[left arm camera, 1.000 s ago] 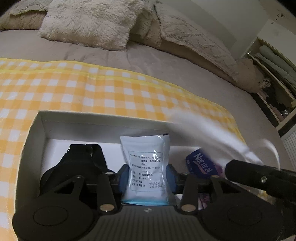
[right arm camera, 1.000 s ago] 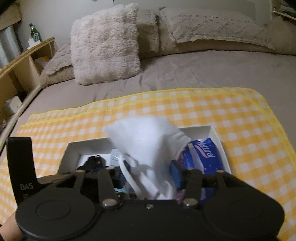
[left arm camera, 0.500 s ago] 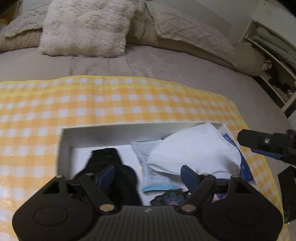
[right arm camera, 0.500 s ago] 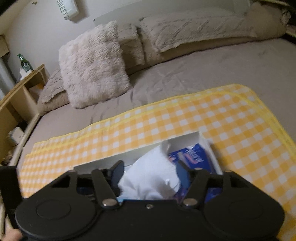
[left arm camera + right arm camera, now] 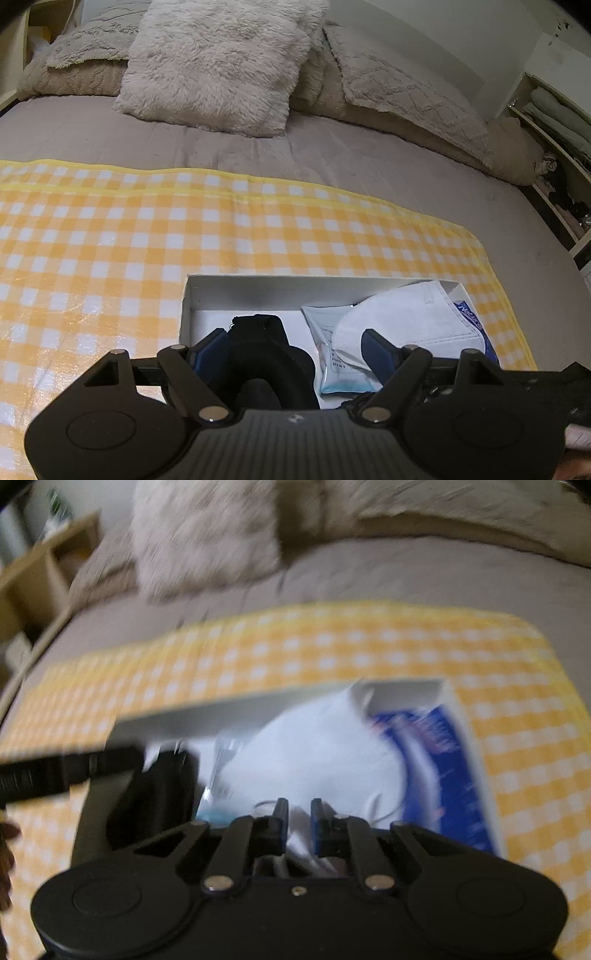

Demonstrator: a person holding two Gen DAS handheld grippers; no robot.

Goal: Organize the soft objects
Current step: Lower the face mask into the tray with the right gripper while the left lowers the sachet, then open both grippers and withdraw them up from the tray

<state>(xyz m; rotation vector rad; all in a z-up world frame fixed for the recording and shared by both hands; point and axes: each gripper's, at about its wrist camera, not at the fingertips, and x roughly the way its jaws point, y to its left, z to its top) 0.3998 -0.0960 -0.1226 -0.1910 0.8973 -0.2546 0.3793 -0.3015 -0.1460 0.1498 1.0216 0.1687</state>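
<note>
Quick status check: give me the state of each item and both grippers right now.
left gripper: open, empty, above the box.
right gripper: nearly shut; blurred, grip on anything unclear.
white box: open-topped, on the checkered mat.
white mask: lying in the box over the other packs.
black item: inside the box, left side.
blue pack: in the box, partly covered.

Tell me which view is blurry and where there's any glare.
Right wrist view: motion-smeared throughout, so the white box and pillow look streaked. Left wrist view: sharp, with fisheye bending at the edges and shiny glare on the checked cloth at left.
</note>
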